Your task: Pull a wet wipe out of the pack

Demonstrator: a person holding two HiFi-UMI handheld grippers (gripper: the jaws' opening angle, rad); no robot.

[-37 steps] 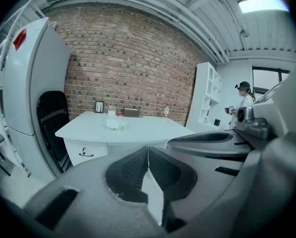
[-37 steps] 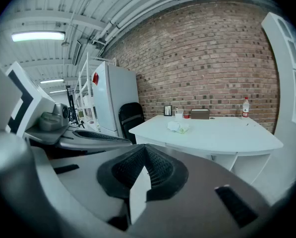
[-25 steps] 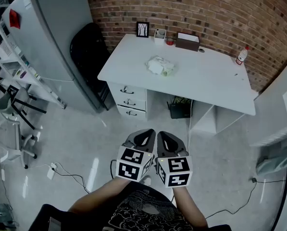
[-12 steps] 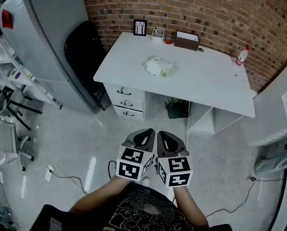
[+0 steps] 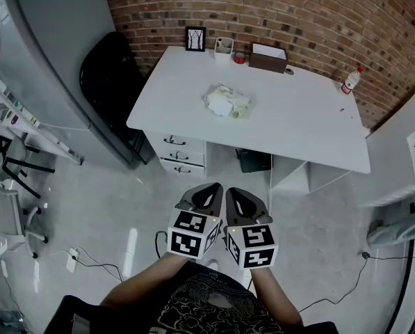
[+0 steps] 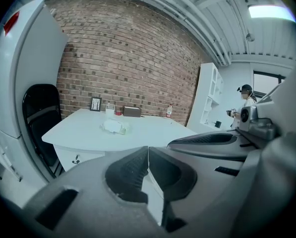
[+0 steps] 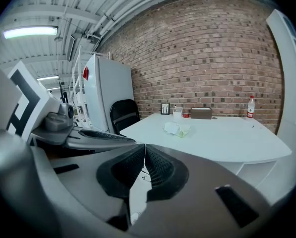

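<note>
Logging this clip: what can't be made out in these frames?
Wet wipe pack: too small in every view to tell whether its flap is open.
Bottle: label too small, head view.
Dark item under the desk: in shadow, head view.

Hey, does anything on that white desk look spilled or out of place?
Nothing looks spilled. The wipe pack lies rumpled in the middle of the desk; the box, cup, frame and bottle stand upright near the brick wall.
</note>
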